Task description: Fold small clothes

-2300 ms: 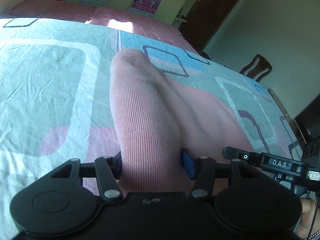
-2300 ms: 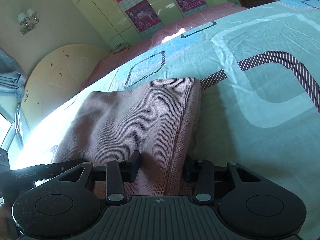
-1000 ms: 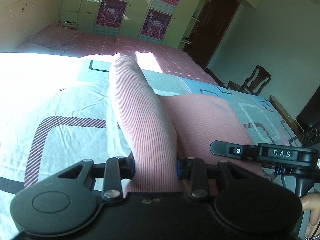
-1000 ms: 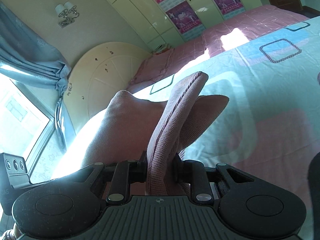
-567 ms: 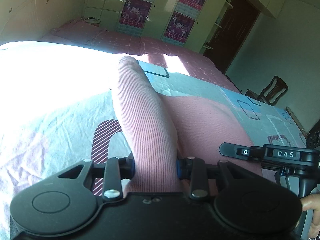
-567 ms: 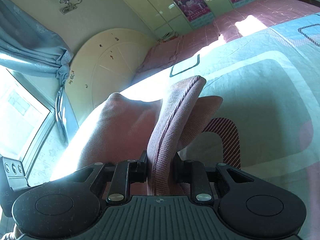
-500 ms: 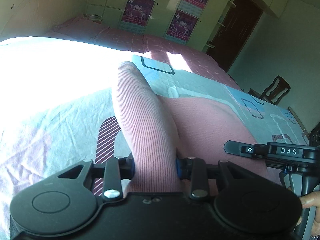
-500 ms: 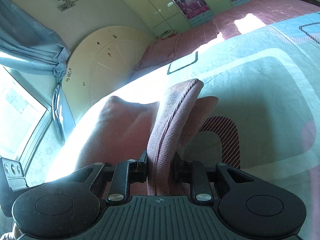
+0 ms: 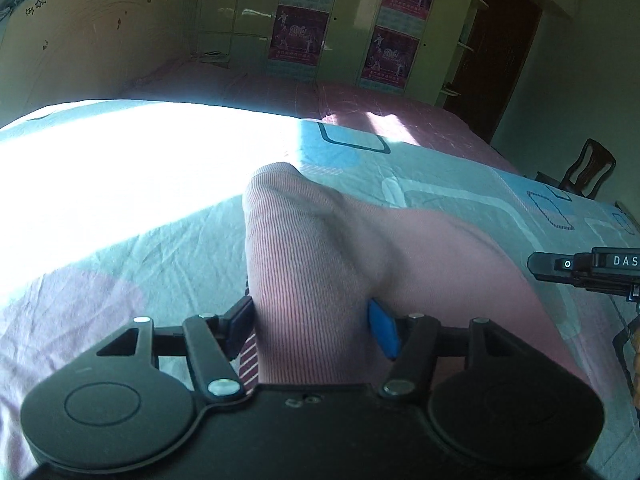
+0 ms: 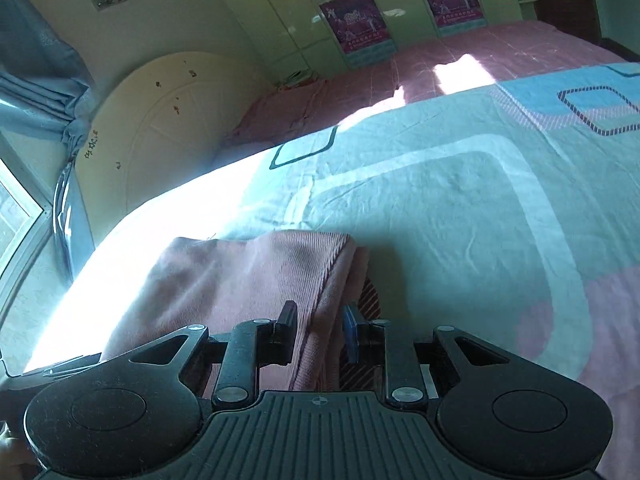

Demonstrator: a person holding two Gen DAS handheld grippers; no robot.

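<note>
You are partway through folding a pink ribbed knit garment (image 9: 320, 264), which lies low and centre in both wrist views on a bedsheet (image 10: 460, 208) of pale green cotton printed with blue, white and pink rounded squares.

Your left gripper (image 9: 312, 320) has just been opening: its jaws now stand apart on either side of a raised fold of the knit, which sits loosely between them. Your right gripper (image 10: 320, 324) stays pinched on the garment's doubled edge, a narrow ridge of cloth clamped between its pads.

Judging by the layered edge lower centre in the right view, one fold looks laid over and resting on the bed. The right side is not yet let go, and smoothing or further folds likely remain.

Strong sunlight washes out the sheet at middle left. Beyond it, a pink bedspread (image 9: 360, 104) runs to pale green wardrobe doors (image 9: 240, 8) carrying magenta posters (image 9: 300, 28). A cream arched headboard (image 10: 160, 120) stands upper left in the right view, and a dark wooden chair (image 9: 588, 168) at the right edge of the left view.
</note>
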